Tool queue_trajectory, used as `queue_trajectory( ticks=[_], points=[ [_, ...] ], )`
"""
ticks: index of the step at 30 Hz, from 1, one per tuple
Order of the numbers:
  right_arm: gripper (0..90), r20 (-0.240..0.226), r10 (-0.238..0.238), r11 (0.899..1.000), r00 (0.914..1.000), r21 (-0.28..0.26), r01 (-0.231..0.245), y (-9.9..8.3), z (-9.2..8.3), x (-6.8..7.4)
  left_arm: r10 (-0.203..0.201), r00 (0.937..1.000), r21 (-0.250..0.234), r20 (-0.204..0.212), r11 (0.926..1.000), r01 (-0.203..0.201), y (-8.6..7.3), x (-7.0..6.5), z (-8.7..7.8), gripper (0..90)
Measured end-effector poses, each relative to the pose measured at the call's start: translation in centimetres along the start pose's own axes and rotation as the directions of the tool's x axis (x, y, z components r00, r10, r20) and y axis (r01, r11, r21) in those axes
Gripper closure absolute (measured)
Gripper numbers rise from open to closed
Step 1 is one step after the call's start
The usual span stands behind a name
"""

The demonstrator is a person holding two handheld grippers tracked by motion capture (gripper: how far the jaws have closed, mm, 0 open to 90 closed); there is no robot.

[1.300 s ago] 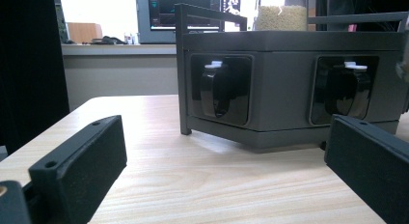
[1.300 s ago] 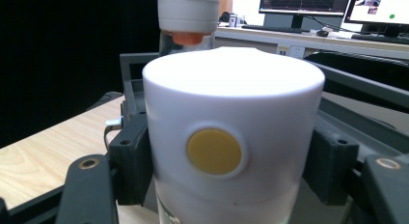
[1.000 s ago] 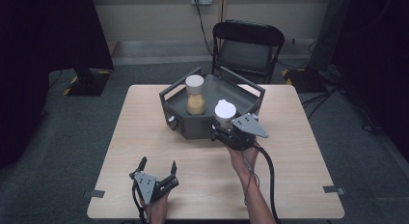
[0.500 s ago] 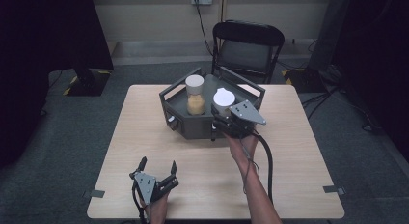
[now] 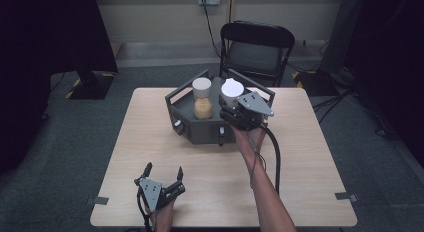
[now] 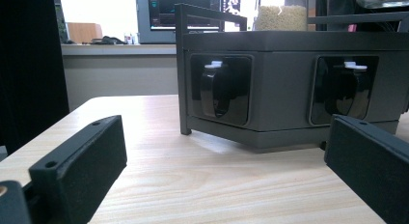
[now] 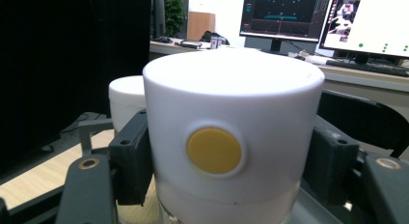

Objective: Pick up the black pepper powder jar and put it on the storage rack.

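A jar with a white lid point(image 5: 231, 88) hangs over the right part of a dark grey rack point(image 5: 187, 123) with my right gripper point(image 5: 236, 111) shut on it. In the right gripper view the lid point(image 7: 233, 118) bears a round yellow dot, and both pads point(image 7: 131, 159) press on its sides. A second jar point(image 5: 202, 99), white-lidded and holding yellowish grain, stands upright in the rack's left part. My left gripper point(image 5: 163, 173) rests open near the table's front edge, pointing at the rack point(image 6: 289, 84), nothing between its fingers point(image 6: 82, 161).
The rack's front faces have two recessed windows point(image 6: 222, 89) with dark knobs inside. A black folding chair point(image 5: 257, 49) stands behind the wooden table point(image 5: 310, 157). Tape marks sit at the table's front corners. Monitors point(image 7: 284, 14) glow in the background.
My right gripper has risen with the white-lidded jar and shifted slightly toward the far side of the rack. The left gripper has stayed where it was.
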State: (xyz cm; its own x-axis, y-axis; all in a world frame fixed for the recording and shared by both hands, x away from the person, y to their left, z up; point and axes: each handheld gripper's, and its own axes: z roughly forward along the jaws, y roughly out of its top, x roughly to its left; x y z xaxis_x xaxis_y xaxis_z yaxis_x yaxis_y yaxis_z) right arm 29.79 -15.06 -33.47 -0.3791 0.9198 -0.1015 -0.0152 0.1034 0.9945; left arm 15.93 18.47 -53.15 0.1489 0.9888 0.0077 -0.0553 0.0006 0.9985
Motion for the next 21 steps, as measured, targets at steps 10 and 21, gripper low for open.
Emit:
queue_trajectory(
  ticks=[10,21],
  points=[
    [30.5,0.030,-0.002,1.000,0.9996,0.008,0.002,0.1,2.0,0.1,0.002,1.0000,0.002,0.003,1.0000,-0.002,0.0,0.1,0.0,0.5],
    [30.5,0.040,0.039,0.999,0.9984,0.015,-0.040,-0.7,4.0,-0.4,0.000,1.0000,0.000,0.004,1.0000,0.000,0.0,0.1,0.0,0.5]
  ],
)
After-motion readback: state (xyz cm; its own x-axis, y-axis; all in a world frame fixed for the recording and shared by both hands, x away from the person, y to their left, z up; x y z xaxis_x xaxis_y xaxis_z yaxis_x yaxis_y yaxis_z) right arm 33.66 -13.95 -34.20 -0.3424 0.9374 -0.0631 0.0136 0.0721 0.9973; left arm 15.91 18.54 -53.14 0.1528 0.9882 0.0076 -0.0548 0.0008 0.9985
